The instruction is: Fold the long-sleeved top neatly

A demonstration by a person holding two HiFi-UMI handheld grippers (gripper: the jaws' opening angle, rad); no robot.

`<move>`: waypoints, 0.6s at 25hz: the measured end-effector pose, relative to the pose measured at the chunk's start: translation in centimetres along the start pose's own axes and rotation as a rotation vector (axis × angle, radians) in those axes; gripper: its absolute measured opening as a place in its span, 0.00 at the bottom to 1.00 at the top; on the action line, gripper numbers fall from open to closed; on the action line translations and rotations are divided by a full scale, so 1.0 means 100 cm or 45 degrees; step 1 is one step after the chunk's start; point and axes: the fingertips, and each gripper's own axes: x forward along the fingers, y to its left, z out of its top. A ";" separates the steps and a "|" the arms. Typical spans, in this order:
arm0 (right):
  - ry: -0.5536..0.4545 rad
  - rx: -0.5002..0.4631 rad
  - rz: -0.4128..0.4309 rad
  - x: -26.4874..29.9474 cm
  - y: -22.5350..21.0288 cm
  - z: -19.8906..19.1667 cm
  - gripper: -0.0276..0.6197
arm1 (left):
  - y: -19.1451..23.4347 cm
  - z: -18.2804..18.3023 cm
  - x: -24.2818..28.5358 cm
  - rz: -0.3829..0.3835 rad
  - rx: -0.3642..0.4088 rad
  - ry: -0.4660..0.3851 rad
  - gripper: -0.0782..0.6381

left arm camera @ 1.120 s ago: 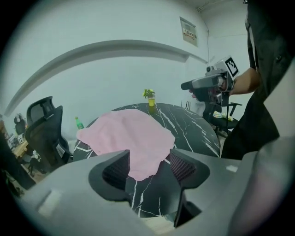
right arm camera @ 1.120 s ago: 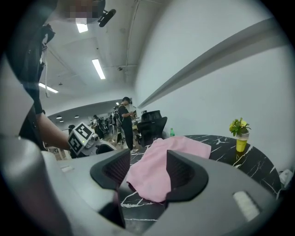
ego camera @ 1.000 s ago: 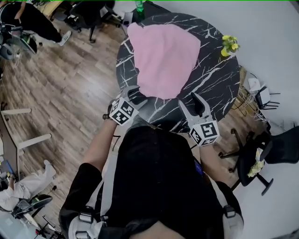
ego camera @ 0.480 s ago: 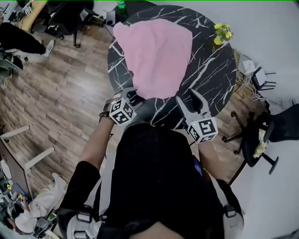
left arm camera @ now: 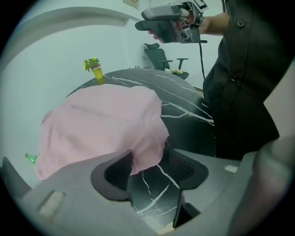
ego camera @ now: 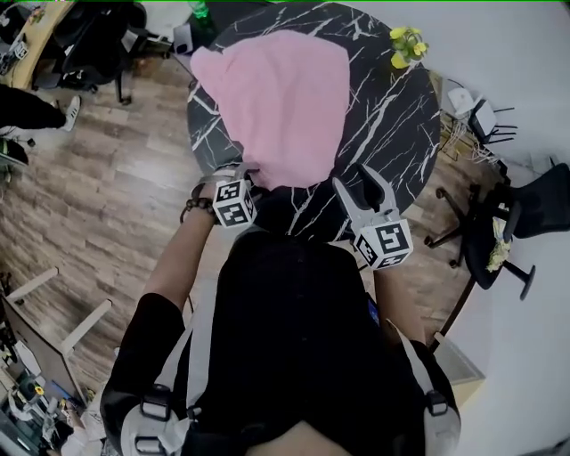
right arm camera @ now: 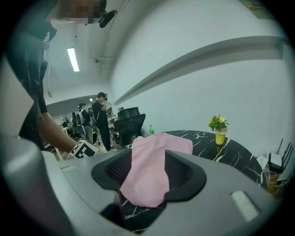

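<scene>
Right, on the approach the pink top (ego camera: 285, 98) lay across the table (ego camera: 396, 134), its 6 o'clock hem between the left gripper (left arm camera: 147, 166)'s open jaws, the right gripper (right arm camera: 144, 173)'s just-narrowed jaws framing it ungripped; pinching that hem looked next.

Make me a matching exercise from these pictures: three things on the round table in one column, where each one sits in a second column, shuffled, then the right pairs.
Things:
1. pink long-sleeved top
2. yellow flowerpot
3. green bottle

Places, as the head view shows them:
A. at the far-right rim of the marble table
B. at the far-left rim
C. spread across the middle

Pairs: 1-C, 2-A, 3-B
</scene>
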 end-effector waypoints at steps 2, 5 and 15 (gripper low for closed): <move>-0.002 0.009 -0.033 -0.002 -0.005 -0.001 0.39 | 0.004 -0.001 0.003 -0.029 0.041 0.023 0.47; -0.003 0.026 -0.080 -0.006 -0.012 -0.003 0.39 | 0.006 -0.001 0.007 -0.082 0.087 0.044 0.47; 0.036 0.043 -0.121 -0.003 -0.028 -0.012 0.38 | 0.022 0.009 0.004 -0.114 -0.070 -0.039 0.30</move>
